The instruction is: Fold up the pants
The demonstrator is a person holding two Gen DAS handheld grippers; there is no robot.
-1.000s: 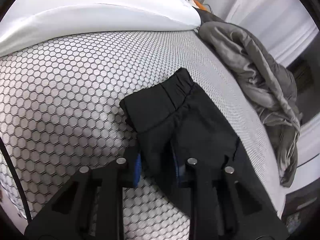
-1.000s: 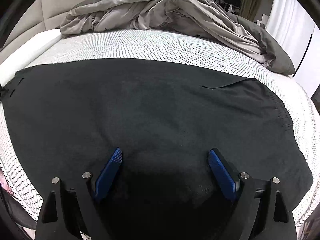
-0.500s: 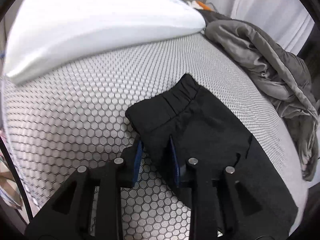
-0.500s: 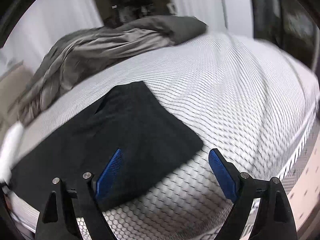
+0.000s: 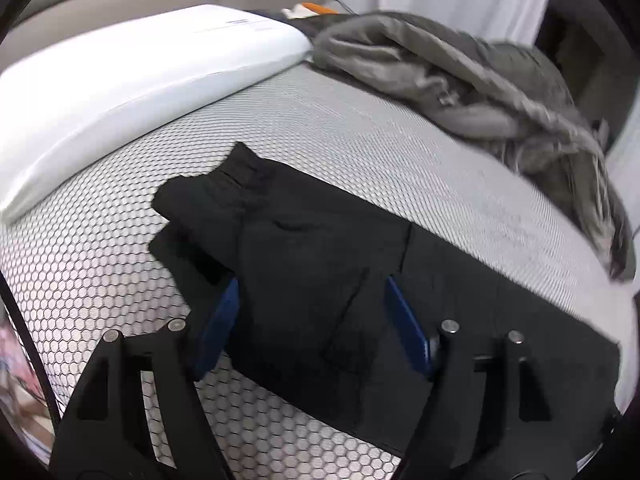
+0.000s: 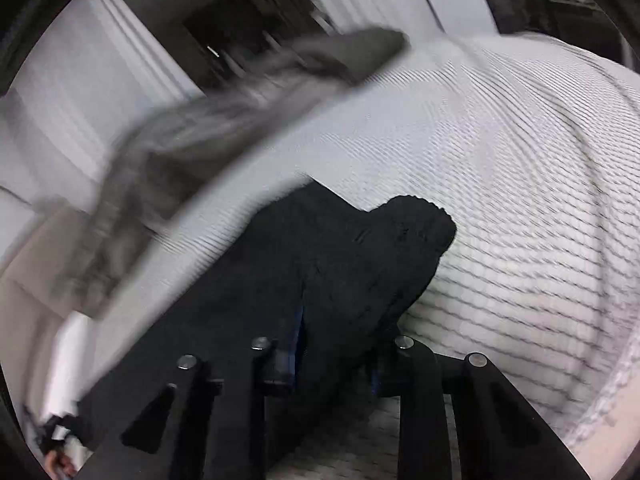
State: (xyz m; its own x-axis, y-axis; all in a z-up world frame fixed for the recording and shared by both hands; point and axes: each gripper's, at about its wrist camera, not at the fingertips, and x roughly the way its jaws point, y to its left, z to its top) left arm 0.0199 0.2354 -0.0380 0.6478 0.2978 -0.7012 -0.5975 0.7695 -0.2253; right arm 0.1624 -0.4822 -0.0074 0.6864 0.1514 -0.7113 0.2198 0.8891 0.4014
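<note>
With right gripper (image 6: 332, 344) just closed on the pants (image 5: 320, 264) hem, left gripper (image 5: 312, 320) just opened, carry hem evenly toward waistband (image 5: 244, 172).

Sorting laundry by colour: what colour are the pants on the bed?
Black, plain; the pants show best in the left wrist view.

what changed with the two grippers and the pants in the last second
The left gripper has just opened, letting go of the black pants at the waistband end. The right gripper swung to the cuff end and closed on it. The pants remain on the bed.
</note>
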